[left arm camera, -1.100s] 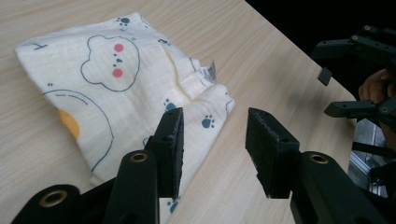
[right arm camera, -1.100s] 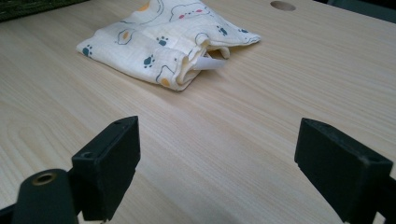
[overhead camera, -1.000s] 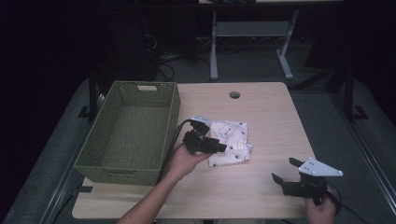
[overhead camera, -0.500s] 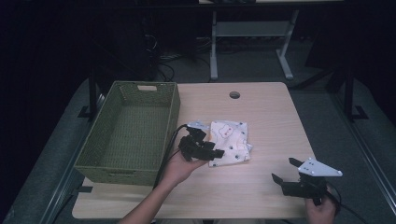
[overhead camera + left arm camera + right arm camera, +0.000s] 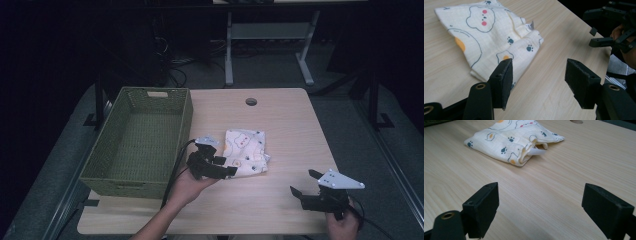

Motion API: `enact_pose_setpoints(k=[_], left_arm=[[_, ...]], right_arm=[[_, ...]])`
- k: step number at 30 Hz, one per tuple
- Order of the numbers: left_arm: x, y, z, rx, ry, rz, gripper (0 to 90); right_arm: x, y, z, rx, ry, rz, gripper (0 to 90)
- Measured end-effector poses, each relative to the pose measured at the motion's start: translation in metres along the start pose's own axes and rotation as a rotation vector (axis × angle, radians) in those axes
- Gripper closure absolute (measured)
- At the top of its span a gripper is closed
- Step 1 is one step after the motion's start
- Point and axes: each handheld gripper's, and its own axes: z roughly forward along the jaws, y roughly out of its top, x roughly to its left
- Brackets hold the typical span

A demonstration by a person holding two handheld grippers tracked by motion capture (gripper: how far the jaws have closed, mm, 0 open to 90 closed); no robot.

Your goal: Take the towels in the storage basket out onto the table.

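Folded cloth [image 5: 245, 152] (beside basket [image 5: 140, 140])

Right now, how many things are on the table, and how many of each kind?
Green woven basket: 1
Folded cloth with bear and paw prints: 1
Grippers held over the table, the left gripper and the right gripper: 2
Total: 4
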Motion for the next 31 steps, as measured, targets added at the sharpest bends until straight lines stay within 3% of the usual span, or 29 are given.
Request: enact_pose_setpoints(k=[7,24,31], left_arm=[[-0.003,-0.01,-0.006,-0.01,0.018,0.008,37.2],[-0.017,-0.028,-0.013,-0.017,-0.002,0.031,35.4],[-0.017,-0.036,-0.015,-0.014,-0.003,0.028,34.2]], right_arm=[[0.0,0.0,0.001,0.004,-0.002,-0.002,14.0],[0.002,-0.001,0.0,0.008,0.002,-0.002,14.0],[0.003,-0.001,0.001,0.006,0.0,-0.001,14.0]])
